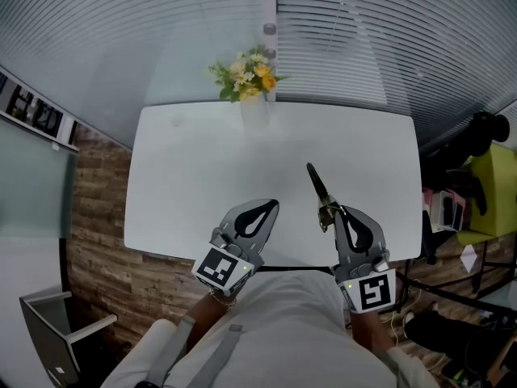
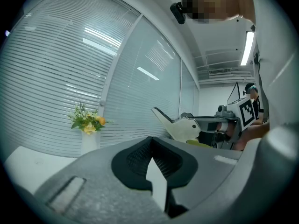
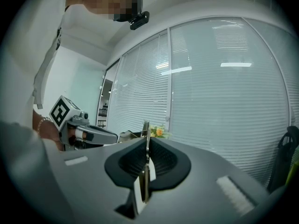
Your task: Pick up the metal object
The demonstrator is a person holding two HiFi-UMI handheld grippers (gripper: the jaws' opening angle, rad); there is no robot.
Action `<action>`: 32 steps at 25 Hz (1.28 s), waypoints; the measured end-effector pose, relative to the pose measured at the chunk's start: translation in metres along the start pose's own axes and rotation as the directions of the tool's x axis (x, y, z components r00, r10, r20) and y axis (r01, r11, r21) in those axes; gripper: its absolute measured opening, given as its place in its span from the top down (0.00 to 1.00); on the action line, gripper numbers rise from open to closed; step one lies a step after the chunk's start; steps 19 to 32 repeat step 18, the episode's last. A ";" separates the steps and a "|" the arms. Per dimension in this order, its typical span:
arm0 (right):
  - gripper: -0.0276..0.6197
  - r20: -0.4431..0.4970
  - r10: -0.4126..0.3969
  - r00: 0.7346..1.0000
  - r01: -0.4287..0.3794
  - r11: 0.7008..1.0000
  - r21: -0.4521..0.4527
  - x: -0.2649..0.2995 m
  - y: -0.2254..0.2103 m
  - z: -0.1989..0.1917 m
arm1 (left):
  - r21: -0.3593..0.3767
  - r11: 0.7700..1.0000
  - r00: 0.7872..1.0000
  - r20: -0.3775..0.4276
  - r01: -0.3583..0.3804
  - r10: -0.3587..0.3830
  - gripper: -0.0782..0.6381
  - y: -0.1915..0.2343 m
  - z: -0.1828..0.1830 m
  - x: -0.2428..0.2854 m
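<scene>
A thin, dark metal object (image 1: pixel 317 185) sticks out up and to the left from my right gripper (image 1: pixel 334 210), above the white table (image 1: pixel 194 168). In the right gripper view it stands edge-on as a narrow metal strip (image 3: pixel 146 148) with the jaws pressed on both sides of it. My left gripper (image 1: pixel 273 205) hovers over the table's near edge, to the left of the right one. Its fingertips meet with nothing between them (image 2: pixel 150 143). Both grippers point level toward the window.
A white vase of yellow flowers (image 1: pixel 252 83) stands at the table's far edge against the window blinds (image 1: pixel 339 39). A yellow-green chair (image 1: pixel 494 188) and cluttered items sit to the right of the table. A wood-panelled floor (image 1: pixel 97 217) shows on the left.
</scene>
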State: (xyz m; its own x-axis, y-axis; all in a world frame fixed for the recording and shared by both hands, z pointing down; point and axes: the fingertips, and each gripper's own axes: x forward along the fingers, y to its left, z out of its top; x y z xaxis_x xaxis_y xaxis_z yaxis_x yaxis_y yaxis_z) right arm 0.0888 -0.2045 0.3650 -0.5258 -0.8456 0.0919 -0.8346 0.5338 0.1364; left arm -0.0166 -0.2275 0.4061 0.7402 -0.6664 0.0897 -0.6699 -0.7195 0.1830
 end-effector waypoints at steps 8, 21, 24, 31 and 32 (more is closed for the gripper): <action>0.95 0.000 -0.016 1.000 0.016 0.999 0.031 0.003 -0.002 0.002 | -0.001 1.000 1.000 -0.001 -0.004 0.004 0.89 0.001 0.002 0.001; 0.95 0.001 -0.012 1.000 0.012 1.000 0.002 0.002 -0.003 -0.001 | 0.000 1.000 1.000 0.004 -0.009 0.009 0.89 0.003 0.000 -0.003; 0.95 0.001 -0.012 1.000 0.012 1.000 0.002 0.002 -0.003 -0.001 | 0.000 1.000 1.000 0.004 -0.009 0.009 0.89 0.003 0.000 -0.003; 0.95 0.001 -0.012 1.000 0.012 1.000 0.002 0.002 -0.003 -0.001 | 0.000 1.000 1.000 0.004 -0.009 0.009 0.89 0.003 0.000 -0.003; 0.95 0.001 -0.012 1.000 0.012 1.000 0.002 0.002 -0.003 -0.001 | 0.000 1.000 1.000 0.004 -0.009 0.009 0.89 0.003 0.000 -0.003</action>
